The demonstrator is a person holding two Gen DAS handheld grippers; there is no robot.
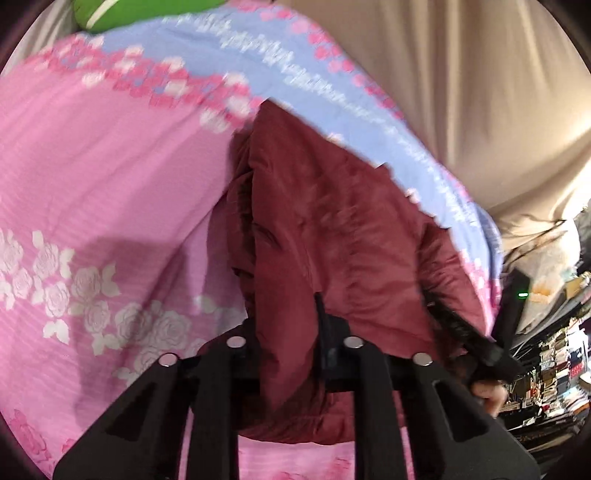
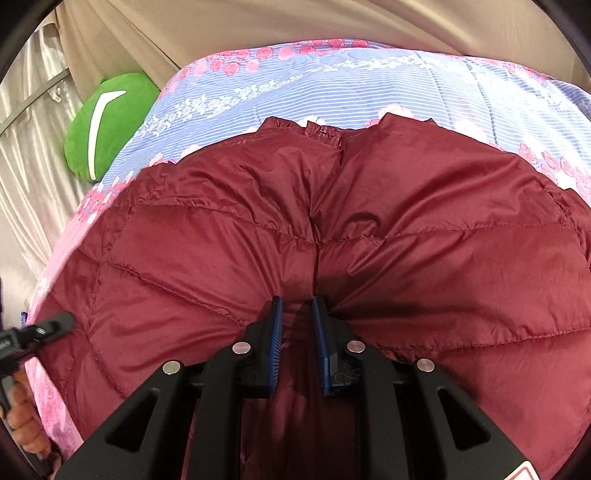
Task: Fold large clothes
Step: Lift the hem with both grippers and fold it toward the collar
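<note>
A maroon quilted puffer jacket point(image 2: 369, 221) lies spread on a pink and blue floral bedspread point(image 2: 332, 85), its collar at the far end. My right gripper point(image 2: 297, 306) is shut on a raised fold of the jacket near its middle seam, the blue pads point(image 2: 277, 332) pressing the fabric. In the left wrist view the jacket point(image 1: 332, 240) rises as a bunched ridge. My left gripper point(image 1: 291, 317) is shut on its near edge, and the fabric hides most of both fingers. The other gripper point(image 1: 491, 354) shows at that view's right edge, with a hand below it.
A green plush cushion point(image 2: 107, 125) lies at the bed's far left corner. Beige curtains point(image 2: 258, 29) hang behind the bed. The pink rose-printed part of the bedspread point(image 1: 92, 221) stretches left of the jacket. Cluttered shelves point(image 1: 554, 369) stand off to the right.
</note>
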